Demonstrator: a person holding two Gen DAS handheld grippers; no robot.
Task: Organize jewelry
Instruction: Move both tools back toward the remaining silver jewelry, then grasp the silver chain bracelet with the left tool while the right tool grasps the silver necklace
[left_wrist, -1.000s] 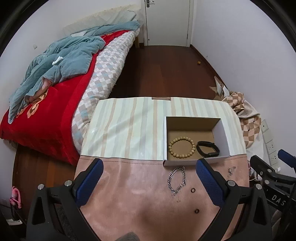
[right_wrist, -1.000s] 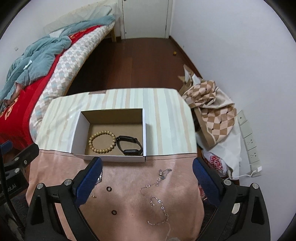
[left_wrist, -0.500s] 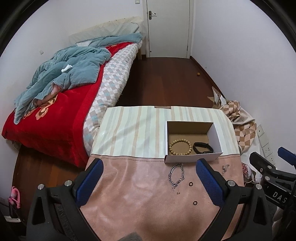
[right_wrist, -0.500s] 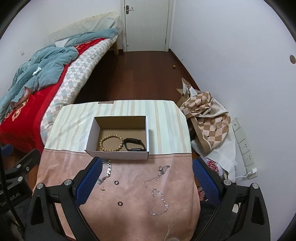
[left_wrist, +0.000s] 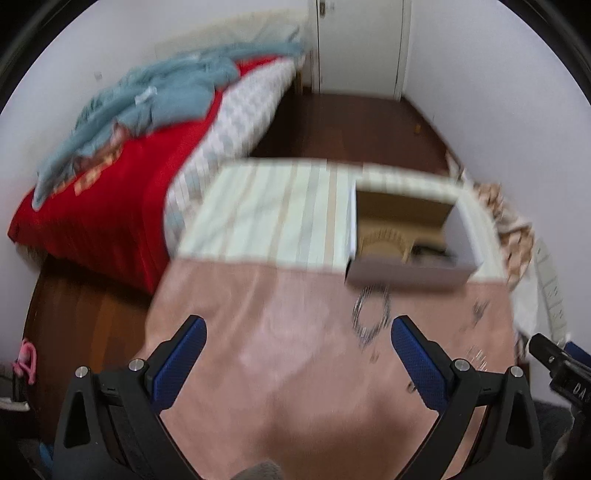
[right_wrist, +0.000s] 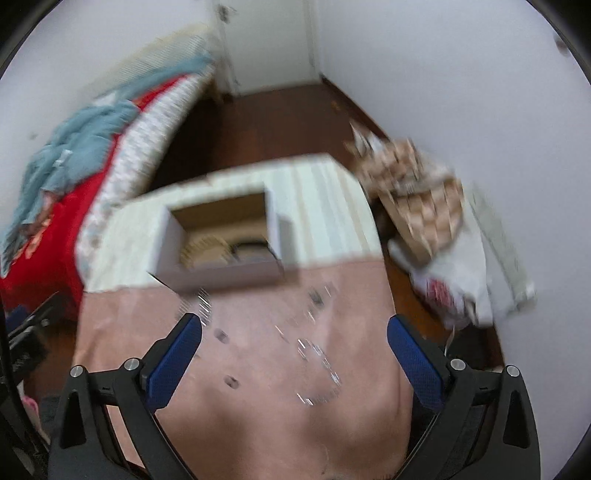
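Bedroom scene, both views motion-blurred. Far left: bed (left_wrist: 122, 192) with red cover and a crumpled teal blanket (left_wrist: 155, 99), white door (left_wrist: 362, 44) at the back, dark wood floor (left_wrist: 354, 129). Centre: table (left_wrist: 280, 369) with a striped cream cloth (left_wrist: 273, 214) on the far half and pinkish-brown cloth on the near half.

Writing: only partial white letters "DA" on the black body of the right gripper at the right edge of the left wrist view; nothing else readable.

Left gripper (left_wrist: 295, 354): blue-padded fingers spread wide, nothing between them, hovering over the pink cloth.

Jewelry, left to right: open cardboard box (left_wrist: 406, 273) on the table's right side, straddling the seam of the two cloths, brown inside, white outside. Inside it a tan beaded bracelet (left_wrist: 384, 240) and beside it a dark band (left_wrist: 428, 254), both smeared. Just in front of the box a silver chain bracelet (left_wrist: 369, 314) lies on the pink cloth. Two small dark rings (right_wrist: 221, 335) sit near it, apart from each other. Further right a thin silver necklace (right_wrist: 317, 365) lies loose in a loop, with more fine chain (right_wrist: 317, 295) above it; detail too blurred.

Right gripper (right_wrist: 294, 350): jaws wide apart too, empty, above the loose pieces. Far right on the floor: checked beige fabric (right_wrist: 417, 199) and a white bag (right_wrist: 461, 284) by the wall.
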